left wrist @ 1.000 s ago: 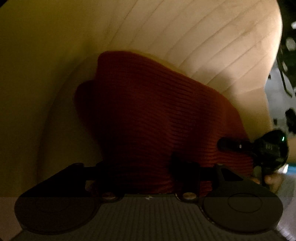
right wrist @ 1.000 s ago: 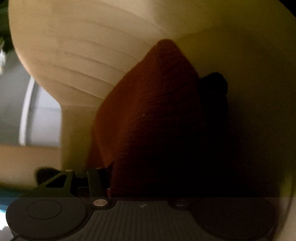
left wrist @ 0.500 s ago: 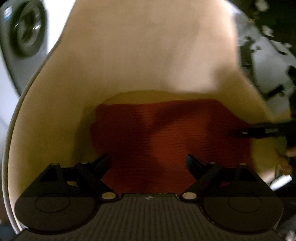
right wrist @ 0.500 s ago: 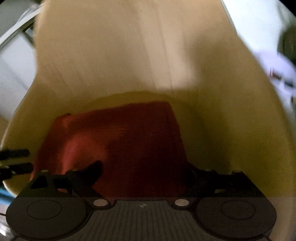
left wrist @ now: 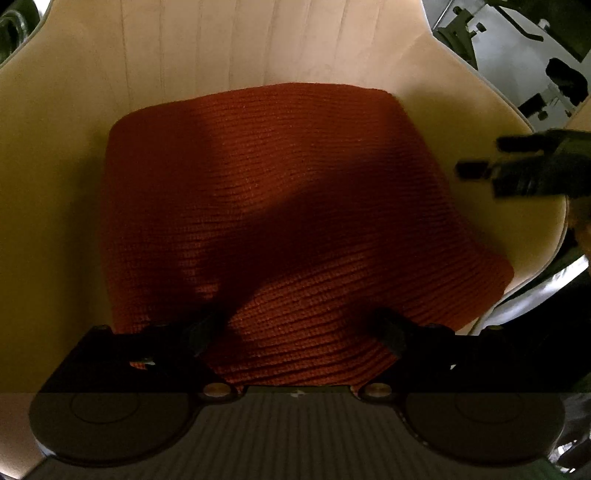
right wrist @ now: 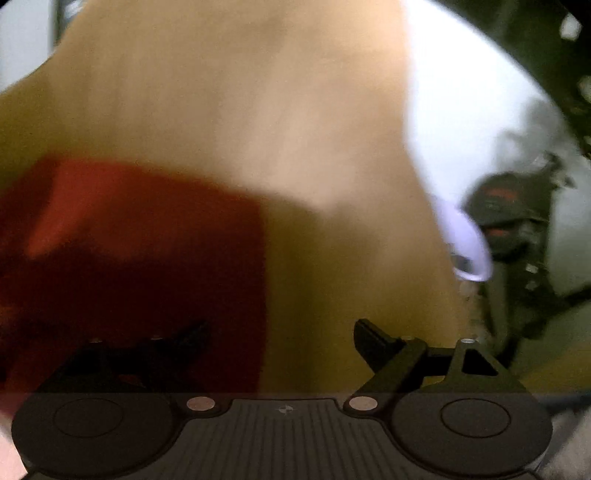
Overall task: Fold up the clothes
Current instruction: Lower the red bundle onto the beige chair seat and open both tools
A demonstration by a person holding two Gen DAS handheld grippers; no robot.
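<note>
A rust-red knit garment [left wrist: 288,206] lies folded in a rough square on the beige chair seat [left wrist: 55,184]. My left gripper [left wrist: 297,328] hovers over its near edge, jaws opening, with cloth below them but no grip on it. At the seat's right edge my right gripper [left wrist: 484,157] hangs clear of the garment. The right wrist view is blurred. It shows the garment [right wrist: 129,258] at the left. My right gripper [right wrist: 280,332] is wide, its jaws closing a little on nothing, with the left fingertip [right wrist: 195,332] over the cloth's edge.
The chair's ribbed backrest [left wrist: 258,40] rises behind the garment, and its rim [left wrist: 546,251] curves down the right side. Metal frames and dark gear [left wrist: 480,29] stand beyond it. A black device with red marks [right wrist: 506,206] sits on pale floor to the right of the chair.
Both grippers have let go of the red garment, opened wide and pulled back and up. The garment now lies flat on the seat. The right wrist view has swung to the right.
</note>
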